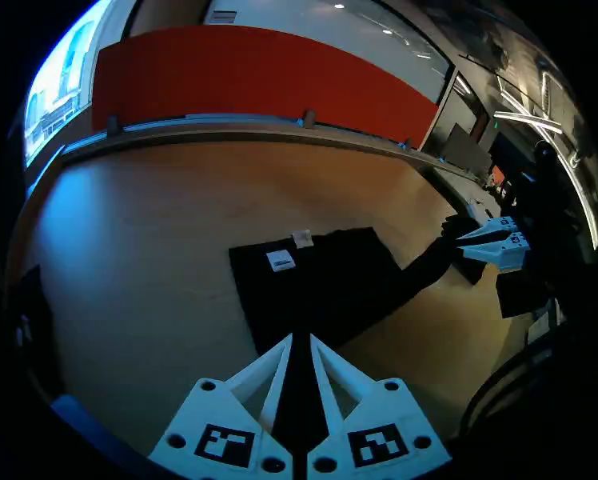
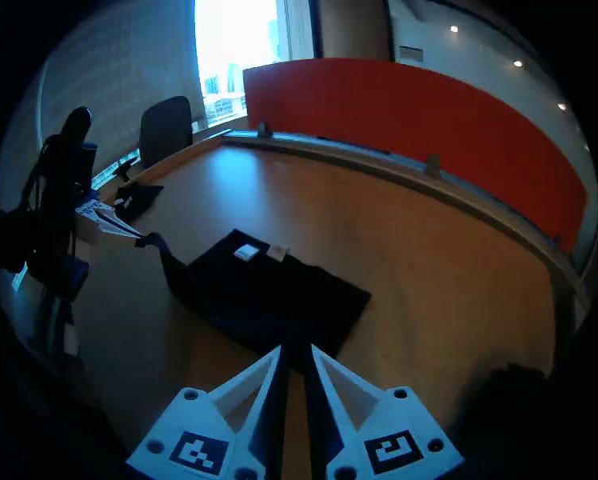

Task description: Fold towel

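Item one: a wide wooden table (image 1: 139, 240), backed by a red partition (image 1: 243, 72). Item two: a dark towel (image 1: 331, 280), lying mostly flat mid-table, with one corner drawn out sideways. Item three, as I read it: left gripper (image 1: 299, 340) and right gripper (image 2: 295, 352), each with fingers pinched tight on a towel corner; smallest, two white tags (image 1: 281, 260) near the towel's far edge.

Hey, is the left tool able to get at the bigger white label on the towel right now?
Probably not yet. The left tool is shut on a corner of the towel, so it would have to let go first. Otherwise the cloth up to the bigger white label lies bare.
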### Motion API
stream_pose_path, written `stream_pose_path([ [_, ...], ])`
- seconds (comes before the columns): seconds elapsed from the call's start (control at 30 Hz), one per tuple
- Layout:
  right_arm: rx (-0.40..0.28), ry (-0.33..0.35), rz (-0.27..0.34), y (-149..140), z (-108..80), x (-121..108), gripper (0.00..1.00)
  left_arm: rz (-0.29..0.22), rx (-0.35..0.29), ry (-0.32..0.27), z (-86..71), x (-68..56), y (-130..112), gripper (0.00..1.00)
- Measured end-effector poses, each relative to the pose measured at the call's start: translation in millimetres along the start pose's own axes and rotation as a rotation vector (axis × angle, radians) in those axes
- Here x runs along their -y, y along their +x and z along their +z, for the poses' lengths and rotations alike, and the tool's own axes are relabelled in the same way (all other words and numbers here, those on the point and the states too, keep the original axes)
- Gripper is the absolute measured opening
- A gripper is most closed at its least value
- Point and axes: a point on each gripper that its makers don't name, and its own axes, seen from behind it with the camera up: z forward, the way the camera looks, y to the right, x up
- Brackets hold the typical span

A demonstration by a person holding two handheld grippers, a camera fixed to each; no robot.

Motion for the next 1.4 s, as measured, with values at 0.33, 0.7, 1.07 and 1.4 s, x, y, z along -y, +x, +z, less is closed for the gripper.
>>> stream_pose_path([
  [0.33,0.007,-0.021,-0.003,11,15.3,-18,0.12,-0.007,-0.033,0.011,14.4,14.5,24,0.00],
  [0.7,0.011,-0.028,0.005,12,20.7,-21,0.12,0.001,-0.034,0.009,23.4,18.0,29,0.00],
  [1.07,0.038,-0.043,0.020,8,43.4,-32,0.12,0.014,-0.029,0.009,50.2,28.7,38,0.00],
  [1.4,0.065,-0.062,0.087,3,74.9,-48,0.12,0.001,-0.009,0.019,85.9,42.8,35,0.00],
])
